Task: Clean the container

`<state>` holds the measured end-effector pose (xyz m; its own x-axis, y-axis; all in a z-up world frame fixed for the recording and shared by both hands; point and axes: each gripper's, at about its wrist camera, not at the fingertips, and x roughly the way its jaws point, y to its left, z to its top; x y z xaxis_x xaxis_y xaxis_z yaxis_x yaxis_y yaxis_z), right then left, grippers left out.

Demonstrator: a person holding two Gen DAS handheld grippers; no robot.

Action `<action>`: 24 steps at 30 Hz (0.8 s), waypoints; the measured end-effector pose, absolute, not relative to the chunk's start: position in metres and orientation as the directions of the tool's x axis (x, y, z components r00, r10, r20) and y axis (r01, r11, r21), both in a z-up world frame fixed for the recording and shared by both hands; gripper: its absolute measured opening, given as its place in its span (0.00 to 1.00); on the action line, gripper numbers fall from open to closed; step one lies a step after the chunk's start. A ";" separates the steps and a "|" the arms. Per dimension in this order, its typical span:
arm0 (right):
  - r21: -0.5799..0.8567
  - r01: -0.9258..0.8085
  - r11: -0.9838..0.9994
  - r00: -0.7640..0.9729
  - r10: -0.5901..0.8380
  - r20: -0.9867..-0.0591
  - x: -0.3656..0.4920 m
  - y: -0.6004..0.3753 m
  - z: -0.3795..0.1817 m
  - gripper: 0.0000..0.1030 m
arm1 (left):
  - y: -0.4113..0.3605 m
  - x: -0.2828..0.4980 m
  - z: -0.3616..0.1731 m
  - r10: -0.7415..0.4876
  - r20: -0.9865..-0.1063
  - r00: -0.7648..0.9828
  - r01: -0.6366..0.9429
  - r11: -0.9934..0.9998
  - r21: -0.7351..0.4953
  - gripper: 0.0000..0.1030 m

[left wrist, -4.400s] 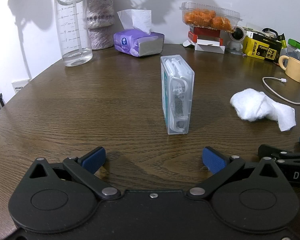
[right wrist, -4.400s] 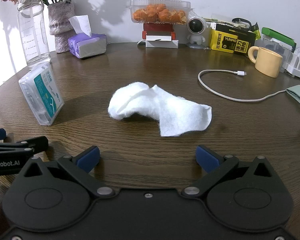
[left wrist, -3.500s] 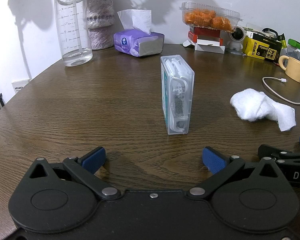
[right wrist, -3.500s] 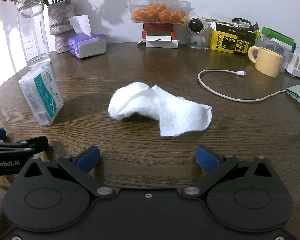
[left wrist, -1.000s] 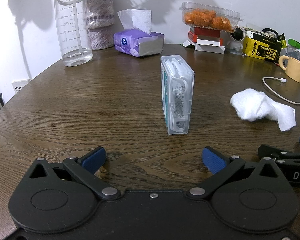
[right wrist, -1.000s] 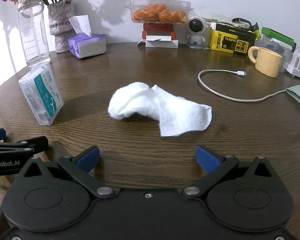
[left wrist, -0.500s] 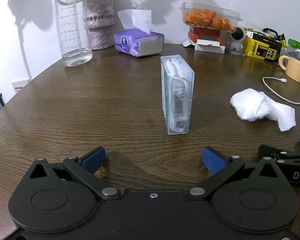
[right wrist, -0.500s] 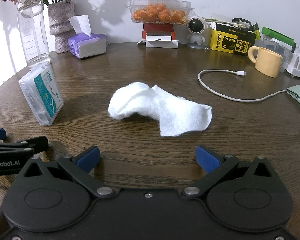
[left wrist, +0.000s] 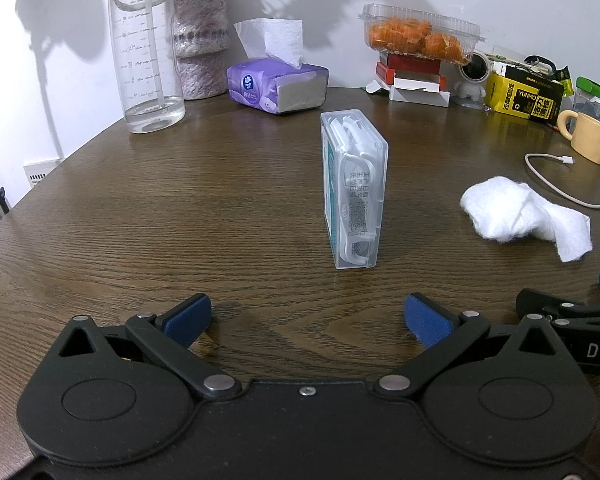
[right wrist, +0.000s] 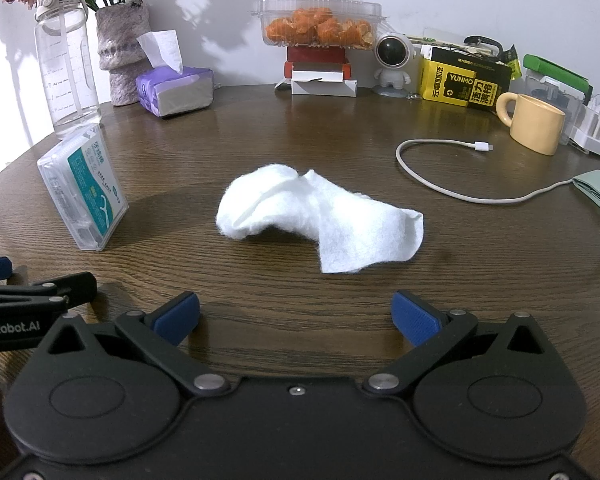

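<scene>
Nothing has moved since the earlier frames: both tools rest at the near edge of the table, and box and cloth lie where they lay.

From the left wrist view, the left gripper (left wrist: 306, 314) has its blue pads spread wide and holds nothing. Straight ahead of it, a little way off, the clear plastic box (left wrist: 354, 190) stands upright on a narrow edge, its thin side facing the camera, dental floss picks visible inside. The white cloth (left wrist: 524, 216) lies crumpled to the right, well apart from the box. Part of the other tool shows at the near right edge.

From the right wrist view, the right gripper (right wrist: 296, 316) is likewise spread and empty, with the cloth directly ahead of it and the box standing at the near left.

My judgement is that the box is the risk: standing on so narrow a base, it may tip or skid on the smooth wood if a pad nudges one face before the other meets it, or if wiping begins while it is unheld. The limp cloth may also bunch and slip from a shallow pinch.

The round dark wooden table (left wrist: 180, 200) meets a white wall, along which stand a water bottle (left wrist: 146, 48), a tissue pack (left wrist: 276, 84) and a yellow mug (right wrist: 534, 122), with a charging cable (right wrist: 432, 176) at the right.
</scene>
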<state>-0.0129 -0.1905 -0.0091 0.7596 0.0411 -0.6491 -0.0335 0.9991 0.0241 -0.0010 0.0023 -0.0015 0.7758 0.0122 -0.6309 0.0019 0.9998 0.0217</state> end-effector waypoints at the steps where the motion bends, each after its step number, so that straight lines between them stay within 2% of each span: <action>1: 0.024 -0.033 0.999 0.760 0.041 -0.649 -0.013 -0.190 -0.009 1.00 | 0.003 -0.001 -0.002 0.011 -0.631 0.776 0.003 1.000 0.021 1.00; 4: 0.024 -0.034 0.999 0.760 0.041 -0.649 -0.013 -0.190 -0.009 1.00 | 0.000 -0.009 0.001 0.004 -0.616 0.787 0.012 1.000 0.021 1.00; 10: 0.024 -0.034 0.999 0.760 0.041 -0.649 -0.013 -0.190 -0.009 1.00 | -0.008 -0.045 0.020 0.042 -0.358 0.933 -0.007 0.995 0.099 1.00; 19: 0.024 -0.053 0.998 0.759 0.056 -0.649 -0.015 -0.192 -0.010 1.00 | -0.001 0.023 0.014 0.057 -0.439 0.897 -0.059 0.998 0.008 0.99; 22: 0.024 -0.064 0.998 0.758 0.064 -0.649 -0.014 -0.192 -0.009 1.00 | 0.005 0.035 0.013 -0.028 -0.477 0.878 0.008 0.999 -0.044 0.25; 24: 0.024 -0.066 0.998 0.758 0.066 -0.649 -0.016 -0.193 -0.009 1.00 | 0.005 0.036 0.012 -0.002 -0.493 0.870 -0.017 0.999 -0.035 0.24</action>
